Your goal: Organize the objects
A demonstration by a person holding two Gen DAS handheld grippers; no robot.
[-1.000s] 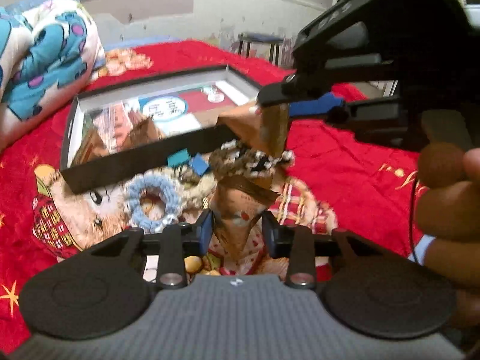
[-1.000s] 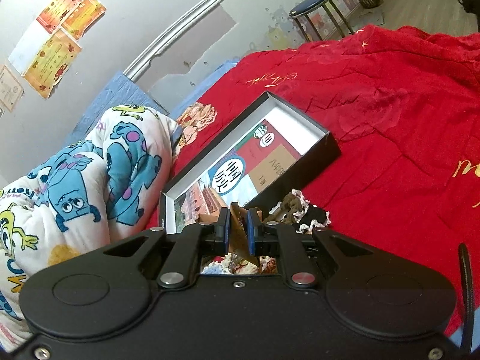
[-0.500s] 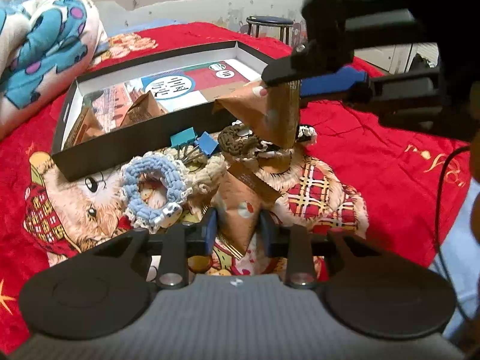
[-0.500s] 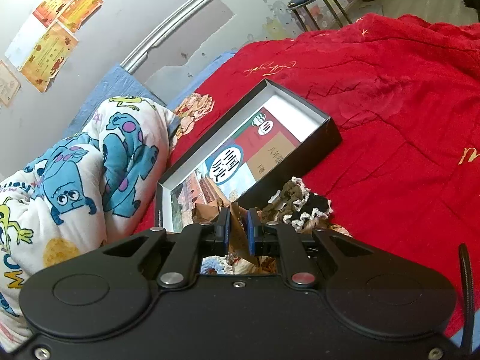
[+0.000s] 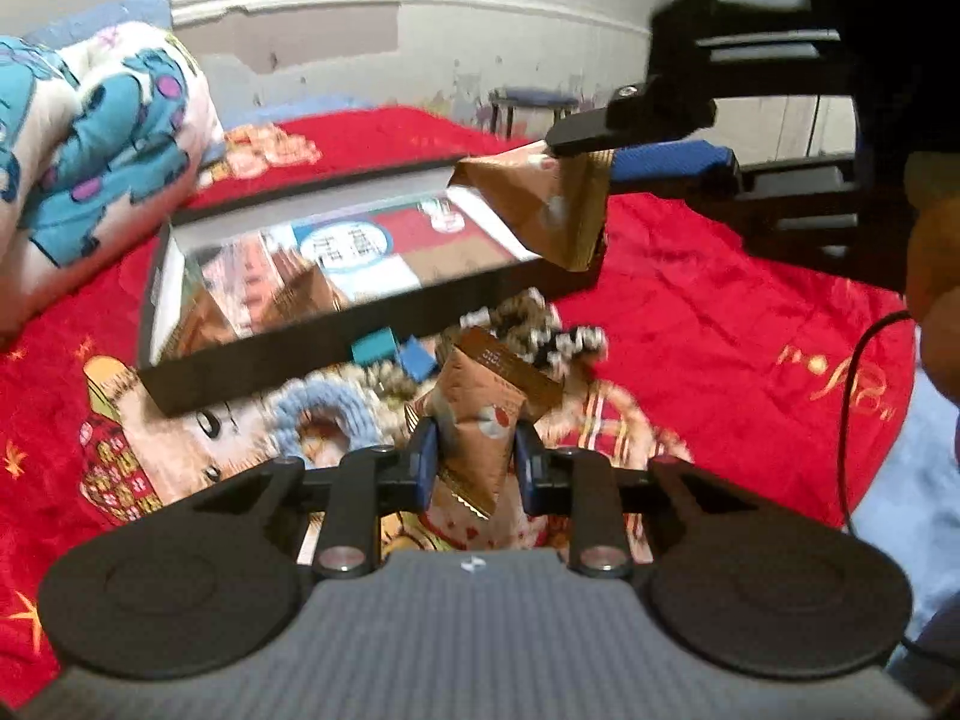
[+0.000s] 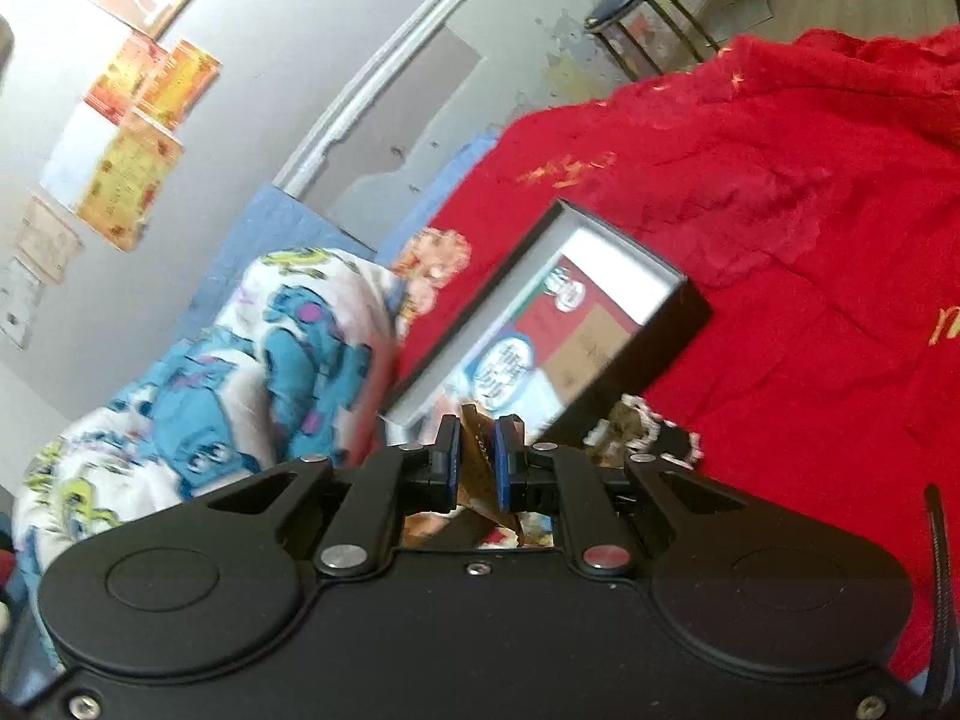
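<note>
My left gripper [image 5: 475, 453] is shut on a brown snack packet [image 5: 480, 420], held above the red bedspread. My right gripper [image 6: 478, 456] is shut on a second brown packet [image 6: 477, 450]; in the left wrist view that packet [image 5: 540, 204] hangs over the near right corner of the open black box [image 5: 288, 354]. Two more brown packets [image 5: 300, 294] lie inside the box at its left end. A blue knitted ring [image 5: 318, 414], blue binder clips [image 5: 396, 351] and a brown-white scrunchie [image 5: 540, 330] lie in front of the box.
A cartoon-print quilt [image 5: 96, 138] is bundled at the left. A stool [image 5: 534, 102] stands by the wall beyond the bed. The box also shows in the right wrist view [image 6: 678, 330] on the red bedspread [image 6: 810, 240].
The right gripper has lifted its packet up and toward the box, now over its right corner. The left gripper has risen slightly with its packet. Both views are motion-blurred.
</note>
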